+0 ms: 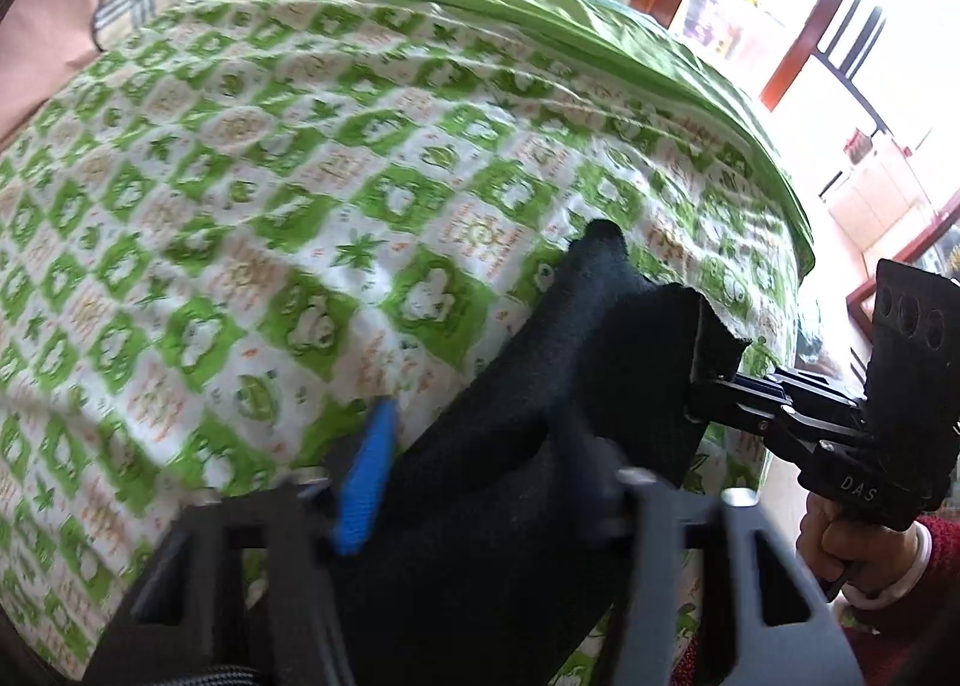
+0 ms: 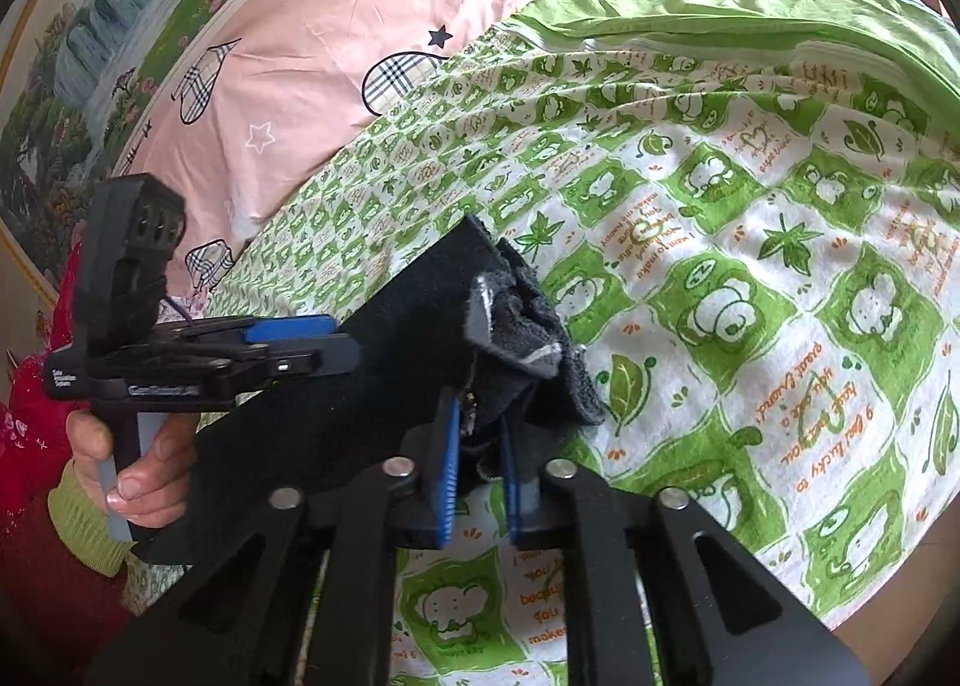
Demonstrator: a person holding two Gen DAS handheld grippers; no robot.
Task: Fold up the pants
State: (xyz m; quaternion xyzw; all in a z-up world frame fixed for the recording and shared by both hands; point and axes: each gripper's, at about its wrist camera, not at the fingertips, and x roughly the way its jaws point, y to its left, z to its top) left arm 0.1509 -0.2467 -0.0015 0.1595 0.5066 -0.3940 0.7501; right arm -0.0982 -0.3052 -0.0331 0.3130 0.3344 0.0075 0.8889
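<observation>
The black pants (image 1: 540, 416) hang stretched between both grippers above the green-and-white patterned bed cover (image 1: 270, 194). My left gripper (image 1: 480, 482) is shut on one end of the pants; one blue pad (image 1: 366, 476) shows beside the cloth. My right gripper (image 2: 477, 482) is shut on the bunched edge of the pants (image 2: 516, 338), with the blue pads (image 2: 447, 476) pressed on the fabric. The right gripper also shows in the left wrist view (image 1: 720, 386), and the left gripper shows in the right wrist view (image 2: 336, 350), each clamped on the cloth.
The bed cover (image 2: 750, 266) spreads under the pants, with a plain green fold (image 2: 780, 8) at the far side. A pink quilt with plaid hearts (image 2: 336, 26) lies beyond. A window with red frames (image 1: 810, 44) is to the right past the bed edge.
</observation>
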